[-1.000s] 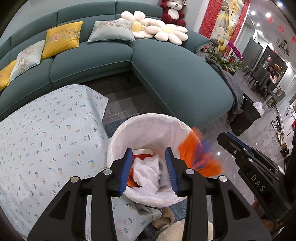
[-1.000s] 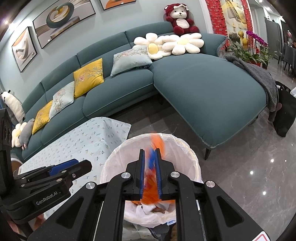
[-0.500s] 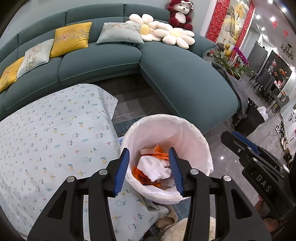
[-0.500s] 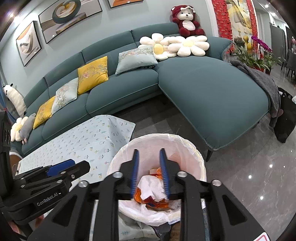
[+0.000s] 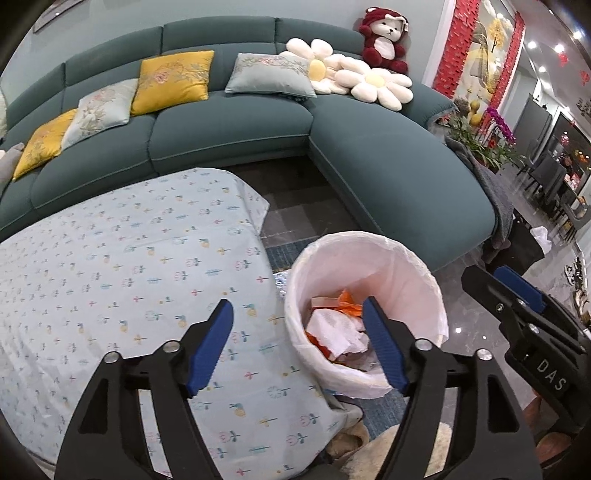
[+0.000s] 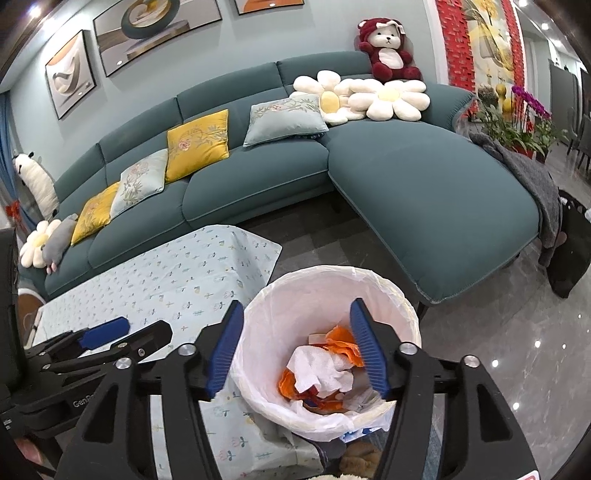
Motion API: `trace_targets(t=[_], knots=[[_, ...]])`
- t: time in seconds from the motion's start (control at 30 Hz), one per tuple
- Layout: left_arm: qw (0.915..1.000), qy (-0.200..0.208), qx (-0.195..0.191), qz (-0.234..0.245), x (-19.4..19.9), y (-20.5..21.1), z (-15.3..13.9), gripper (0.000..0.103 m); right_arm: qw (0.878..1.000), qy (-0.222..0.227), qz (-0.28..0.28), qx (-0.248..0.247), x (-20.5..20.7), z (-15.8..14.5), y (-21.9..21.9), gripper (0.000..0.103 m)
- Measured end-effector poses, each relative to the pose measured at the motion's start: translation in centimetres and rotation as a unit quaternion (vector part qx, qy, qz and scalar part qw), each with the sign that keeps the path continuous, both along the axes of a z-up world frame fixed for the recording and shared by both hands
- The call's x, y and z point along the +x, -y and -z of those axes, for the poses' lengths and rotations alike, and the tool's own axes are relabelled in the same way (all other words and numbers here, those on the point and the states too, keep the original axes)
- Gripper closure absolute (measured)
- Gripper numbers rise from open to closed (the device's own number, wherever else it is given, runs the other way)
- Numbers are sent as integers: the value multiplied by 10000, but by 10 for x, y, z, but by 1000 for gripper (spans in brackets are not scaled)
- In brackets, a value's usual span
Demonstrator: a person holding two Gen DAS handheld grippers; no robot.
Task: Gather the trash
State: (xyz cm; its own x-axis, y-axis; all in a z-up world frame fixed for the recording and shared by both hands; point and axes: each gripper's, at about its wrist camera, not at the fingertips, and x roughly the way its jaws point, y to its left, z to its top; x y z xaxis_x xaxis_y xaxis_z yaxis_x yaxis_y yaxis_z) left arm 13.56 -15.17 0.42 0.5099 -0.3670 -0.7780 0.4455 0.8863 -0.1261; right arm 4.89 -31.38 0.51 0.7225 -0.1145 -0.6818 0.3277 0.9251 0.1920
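Polished grey stone floor (image 6: pixel 498 332), glossy with ceiling-light reflections, fills the lower right of the right wrist view. Teal fabric sectional sofa (image 6: pixel 424 192), curved and piped, spans the upper half; on it sit yellow embroidered cushions (image 6: pixel 197 142), pale blue-grey cushions (image 6: pixel 284 120), plush white daisy pillows (image 6: pixel 391 98) and a dark red teddy bear (image 6: pixel 386 48). Framed abstract prints (image 6: pixel 155 26) hang on the blue-grey wall, upper left.

Low table under a pale blue floral-print cloth (image 5: pixel 110 280), matte and lightly creased, occupies the left of the left wrist view.

Round waste bin (image 5: pixel 417 280) with a thin, crinkled white plastic liner stands just beside the table's corner, lower centre. Inside it: crumpled white tissue (image 6: pixel 321 369) and orange wrapper scraps (image 6: pixel 341 338).

Left gripper (image 5: pixel 301 343): black frame, ribbed blue pads, jaws just opened wide, nothing held, over the cloth and bin rim.

Right gripper (image 6: pixel 297 350): same build, jaws just opened wide, nothing held, above the bin's mouth.
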Motion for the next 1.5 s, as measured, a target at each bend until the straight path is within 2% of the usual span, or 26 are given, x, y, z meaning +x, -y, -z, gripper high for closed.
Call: trace_targets(t=[0.2, 0.4, 0.5, 0.8, 0.87, 1.2, 1.5], knots=[[9997, 95, 99, -185, -5, -19, 2, 26, 9996, -117, -50, -248, -1, 1, -16, 34], [9991, 109, 213, -354, -12, -34, 9, 20, 9986, -257, -51, -458, -8, 6, -29, 20], [9985, 133, 295, -450, -18, -41, 13, 15, 9979, -337, -79, -545, -10, 10, -34, 19], [9974, 76, 405, -598, -32, -54, 25, 13, 9969, -485, -23, -612, -21, 24, -44, 15], [9971, 59, 445, -617, -34, -56, 29, 13, 9967, -515, -19, -633, -23, 27, -45, 7], [9964, 101, 591, -606, -43, -56, 41, 13, 9963, -579, 133, -617, -34, 45, -44, 7], [9956, 125, 621, -693, -45, -54, 46, 13, 9958, -586, 146, -688, -34, 49, -42, 7]])
